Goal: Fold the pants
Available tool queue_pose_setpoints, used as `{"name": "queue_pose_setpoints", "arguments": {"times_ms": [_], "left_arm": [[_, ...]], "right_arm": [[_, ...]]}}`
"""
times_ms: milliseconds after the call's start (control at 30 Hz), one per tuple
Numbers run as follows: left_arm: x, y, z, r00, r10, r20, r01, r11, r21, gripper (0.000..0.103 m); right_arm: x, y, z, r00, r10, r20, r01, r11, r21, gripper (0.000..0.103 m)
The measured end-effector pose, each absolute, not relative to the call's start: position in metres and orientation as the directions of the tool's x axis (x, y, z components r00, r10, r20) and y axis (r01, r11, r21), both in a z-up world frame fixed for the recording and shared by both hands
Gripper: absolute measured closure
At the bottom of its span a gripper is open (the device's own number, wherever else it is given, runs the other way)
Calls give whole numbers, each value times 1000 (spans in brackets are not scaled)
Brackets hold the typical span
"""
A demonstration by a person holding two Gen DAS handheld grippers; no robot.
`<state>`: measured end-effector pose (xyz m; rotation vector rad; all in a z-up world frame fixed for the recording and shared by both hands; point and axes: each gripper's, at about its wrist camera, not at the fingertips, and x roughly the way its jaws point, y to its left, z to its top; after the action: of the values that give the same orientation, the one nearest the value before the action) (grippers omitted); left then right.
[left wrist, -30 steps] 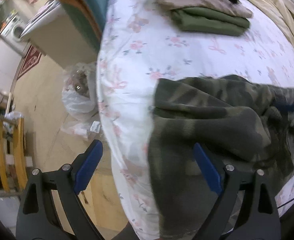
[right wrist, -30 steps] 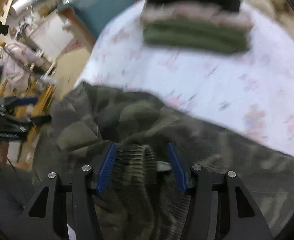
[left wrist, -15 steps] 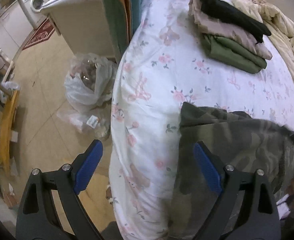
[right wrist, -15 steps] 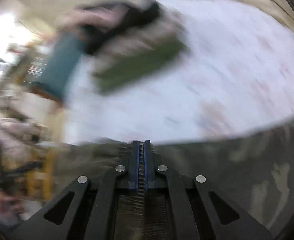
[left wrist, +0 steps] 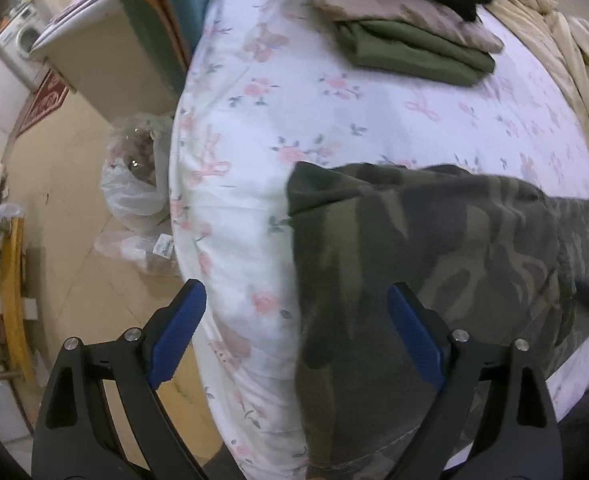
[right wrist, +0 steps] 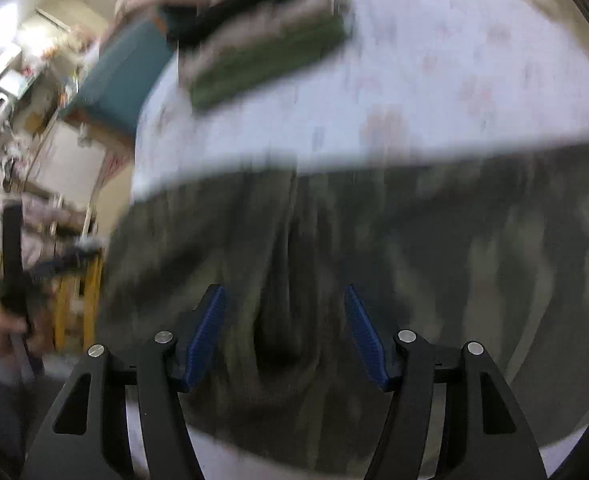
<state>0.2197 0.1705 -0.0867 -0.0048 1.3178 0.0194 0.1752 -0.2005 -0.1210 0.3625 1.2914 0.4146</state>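
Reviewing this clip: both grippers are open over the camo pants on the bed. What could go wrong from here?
1. The pants hang over the bed edge, so with both jaws open they might slide toward the floor.
2. The left gripper straddles the pants' edge and bare sheet; closing there could pinch the sheet too.
3. The right gripper view is motion-blurred; a fast regrasp might miss the bunched fabric.

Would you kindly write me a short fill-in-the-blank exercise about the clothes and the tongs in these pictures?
1. The pants lying on the bed sheet have a ____ pattern.
2. The left tongs are ____.
3. In the folded stack, the bottom garment is ____ in colour.
4. The right tongs are ____.

Missing words: camouflage; open; green; open
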Motion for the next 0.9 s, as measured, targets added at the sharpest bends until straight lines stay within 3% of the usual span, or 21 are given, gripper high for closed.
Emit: {"name": "queue_pose_setpoints", "arguments": {"times_ms": [100, 167, 267, 367, 500, 533, 567, 600, 633, 700, 900], "left_arm": [[220, 163, -89, 242, 51, -969, 4, 999, 54, 13], [220, 163, -87, 251, 54, -967, -5, 999, 54, 13], [219, 165, -79, 275, 56, -960, -23, 998, 51, 13], [215, 168, -77, 286, 66, -956, -28, 998, 61, 13], [213, 172, -81, 282, 98, -954, -23, 995, 95, 13], [213, 175, -82, 278, 102, -955, -28, 995, 98, 13], [213, 177, -82, 275, 104, -956, -34, 995, 98, 13], [213, 179, -81, 276, 104, -955, -40, 995, 97, 13], [214, 180, -80, 281, 101, -954, -48, 995, 91, 13], [214, 183, -75, 294, 84, -952, -58, 996, 70, 13], [213, 182, -62, 325, 35, -945, -51, 999, 19, 13]], "right_arm": [[152, -180, -153, 102, 515, -851, -113, 856, 504, 39], [148, -174, -160, 111, 466, -878, -139, 882, 451, 40], [144, -188, -164, 150, 511, -847, -46, 859, 510, 38], [143, -192, -166, 184, 488, -853, -43, 871, 490, 25], [144, -189, -178, 199, 456, -868, -27, 887, 460, 19], [143, -188, -177, 213, 447, -869, -19, 891, 454, 25], [142, -187, -174, 223, 453, -863, -19, 887, 461, 55], [140, -186, -169, 231, 481, -846, -29, 872, 489, 68], [136, -181, -158, 237, 491, -838, -41, 867, 496, 70], [129, -176, -144, 249, 518, -818, -78, 853, 516, 87], [109, -204, -122, 261, 641, -722, 55, 737, 674, 90]]}}
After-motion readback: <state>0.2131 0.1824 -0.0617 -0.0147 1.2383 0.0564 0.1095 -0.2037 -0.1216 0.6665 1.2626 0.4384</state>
